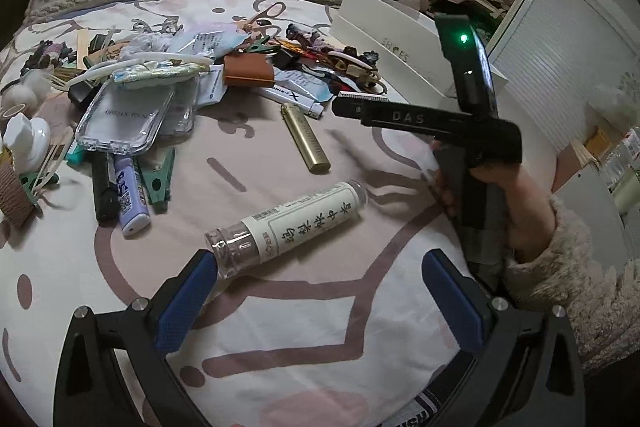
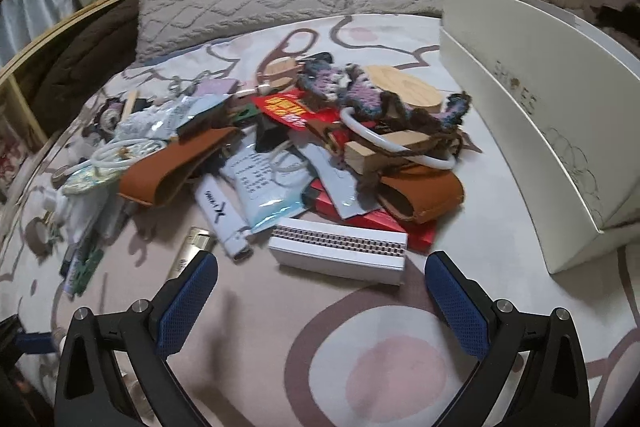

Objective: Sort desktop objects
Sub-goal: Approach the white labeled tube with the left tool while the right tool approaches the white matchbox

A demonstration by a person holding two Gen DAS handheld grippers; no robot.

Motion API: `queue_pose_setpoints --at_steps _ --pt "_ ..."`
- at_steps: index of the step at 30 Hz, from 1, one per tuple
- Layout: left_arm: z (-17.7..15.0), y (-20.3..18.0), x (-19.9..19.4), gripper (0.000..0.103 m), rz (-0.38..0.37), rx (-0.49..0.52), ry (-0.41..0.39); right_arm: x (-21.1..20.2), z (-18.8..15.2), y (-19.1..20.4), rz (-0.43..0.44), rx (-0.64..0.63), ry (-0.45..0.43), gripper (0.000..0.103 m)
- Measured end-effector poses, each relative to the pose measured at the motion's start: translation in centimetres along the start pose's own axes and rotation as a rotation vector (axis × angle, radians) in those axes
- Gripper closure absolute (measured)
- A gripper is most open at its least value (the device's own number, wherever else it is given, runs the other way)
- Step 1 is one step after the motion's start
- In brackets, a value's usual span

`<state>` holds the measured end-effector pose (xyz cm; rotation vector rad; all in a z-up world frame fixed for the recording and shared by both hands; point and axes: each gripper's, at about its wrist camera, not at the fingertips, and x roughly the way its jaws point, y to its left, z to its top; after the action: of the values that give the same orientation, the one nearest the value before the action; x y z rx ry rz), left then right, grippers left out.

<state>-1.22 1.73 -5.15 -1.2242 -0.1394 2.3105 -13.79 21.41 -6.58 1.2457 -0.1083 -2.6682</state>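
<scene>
Left gripper (image 1: 320, 291) stands wide, gripping nothing; the labelled clear bottle (image 1: 288, 223) lies on the patterned bedsheet (image 1: 280, 327), its open neck just beside the left blue pad (image 1: 186, 301). Right gripper (image 2: 320, 291) also stands wide and unloaded; the white patterned box (image 2: 340, 251) lies just ahead of its fingertips, fronting the clutter pile (image 2: 280, 139). White shoebox (image 2: 540, 131) stands to the right.

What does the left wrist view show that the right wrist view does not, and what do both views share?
Only the left wrist view shows the labelled clear bottle lying on its side, the purple lighter and the hand holding the right gripper. Only the right wrist view shows the white rectangular box just beyond its open jaws, and the white ring. Both show the gold lighter, the white shoe box and the patterned bedsheet.
</scene>
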Motion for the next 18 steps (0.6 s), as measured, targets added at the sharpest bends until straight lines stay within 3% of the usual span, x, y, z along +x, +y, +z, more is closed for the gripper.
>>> queue_pose_setpoints --at_steps 1,3,4,10,15,18 --pt "0.0 0.0 0.0 0.000 0.006 -0.002 -0.004 0.1 0.0 -0.2 -0.013 0.008 -0.002 0.018" --pt "0.1 0.1 -0.2 0.000 0.045 -0.009 -0.028 0.3 -0.1 -0.5 -0.053 0.027 0.000 0.031" --pt "0.2 0.2 -0.4 0.000 0.067 -0.013 -0.040 0.4 -0.1 -0.6 -0.058 0.031 0.001 0.033" --pt "0.6 0.9 -0.4 0.000 0.134 -0.036 -0.087 0.0 -0.3 -0.8 -0.012 0.035 -0.019 0.033" --pt "1.2 1.2 0.4 0.000 0.062 -0.062 -0.088 -0.6 -0.9 -0.8 0.025 0.028 -0.017 0.033" --pt "1.6 0.6 1.1 0.000 0.066 -0.045 -0.079 -1.2 -1.6 -0.4 0.038 -0.006 -0.011 0.033"
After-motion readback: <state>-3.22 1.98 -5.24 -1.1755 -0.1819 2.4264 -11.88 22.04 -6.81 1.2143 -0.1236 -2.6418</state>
